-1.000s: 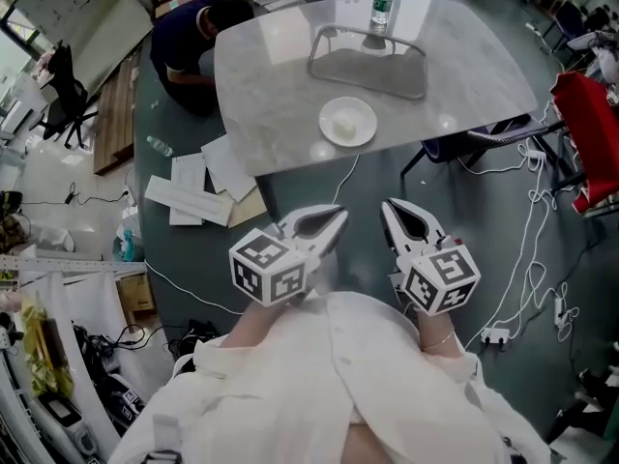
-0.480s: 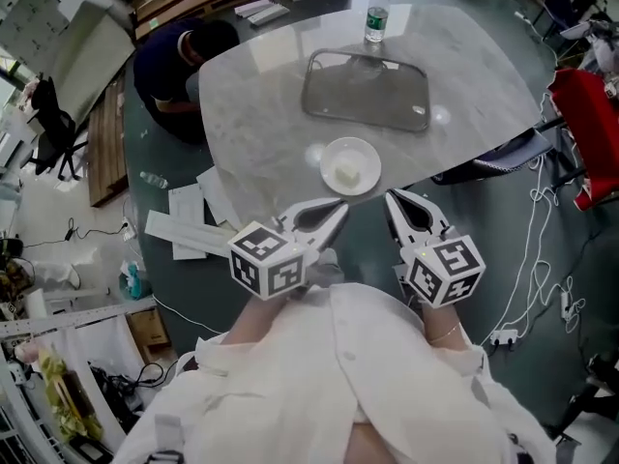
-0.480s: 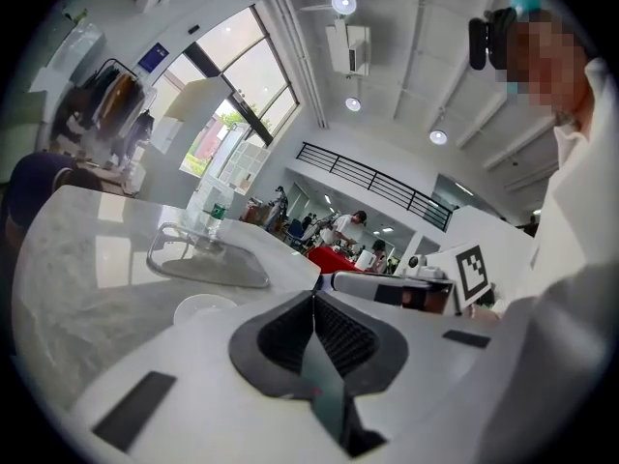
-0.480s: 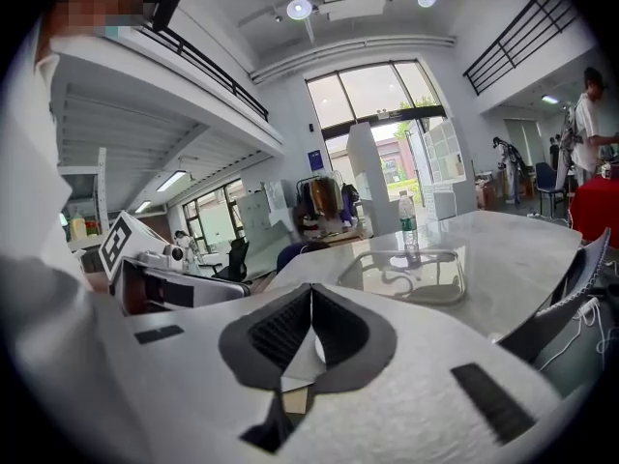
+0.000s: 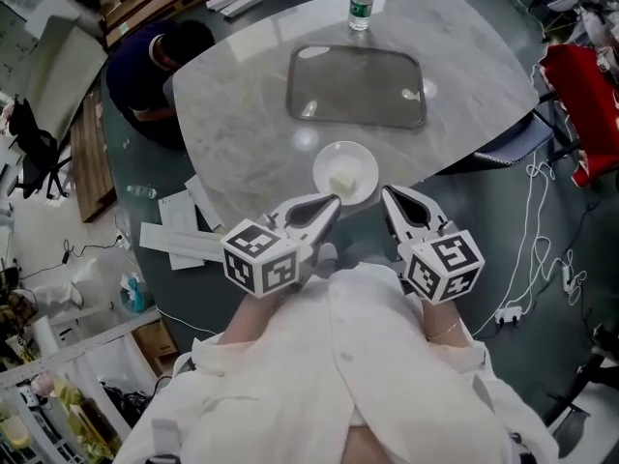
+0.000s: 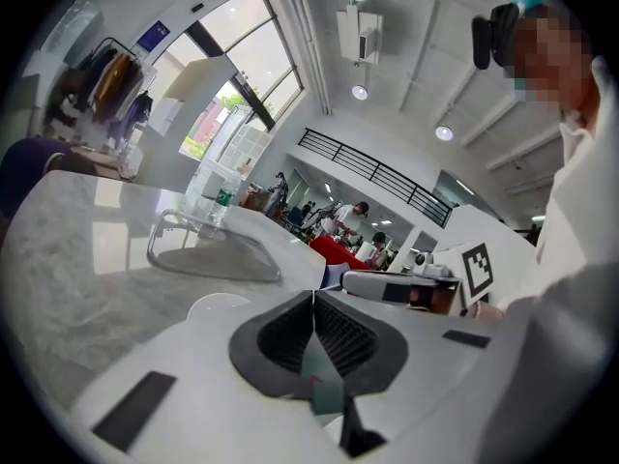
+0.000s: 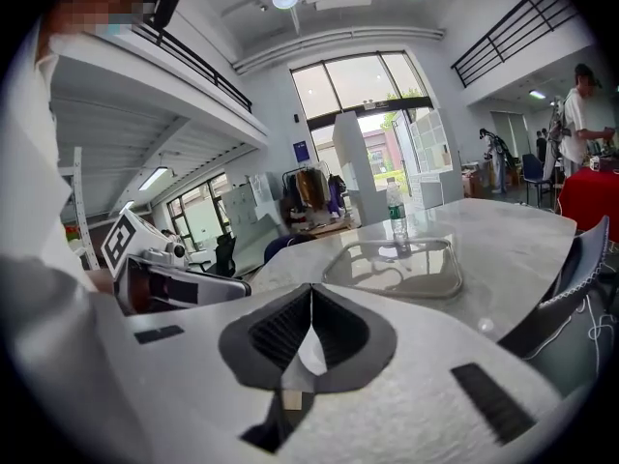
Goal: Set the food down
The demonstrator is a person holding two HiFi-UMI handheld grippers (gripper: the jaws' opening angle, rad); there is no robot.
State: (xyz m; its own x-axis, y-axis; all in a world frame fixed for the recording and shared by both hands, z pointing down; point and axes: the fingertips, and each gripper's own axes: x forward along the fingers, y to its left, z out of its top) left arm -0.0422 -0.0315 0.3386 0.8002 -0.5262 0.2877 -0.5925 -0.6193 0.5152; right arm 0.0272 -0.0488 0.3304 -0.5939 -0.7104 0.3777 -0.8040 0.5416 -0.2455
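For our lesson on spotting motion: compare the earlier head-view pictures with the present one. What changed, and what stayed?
The left gripper and right gripper have come forward with the person to the marble table, tips now by the white plate. Nothing grasped or released: both jaws stay shut, empty. Plate, tray and water bottle kept their places.

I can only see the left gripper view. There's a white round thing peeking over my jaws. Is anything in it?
Observer: Yes. The head view shows a white bowl with a pale lump of food in it.
Operator: Is my other gripper holding something?
Observer: No. In its own view the right gripper is shut, nothing between the jaws.
Operator: What's on the floor?
Observer: Loose papers, beside the table.
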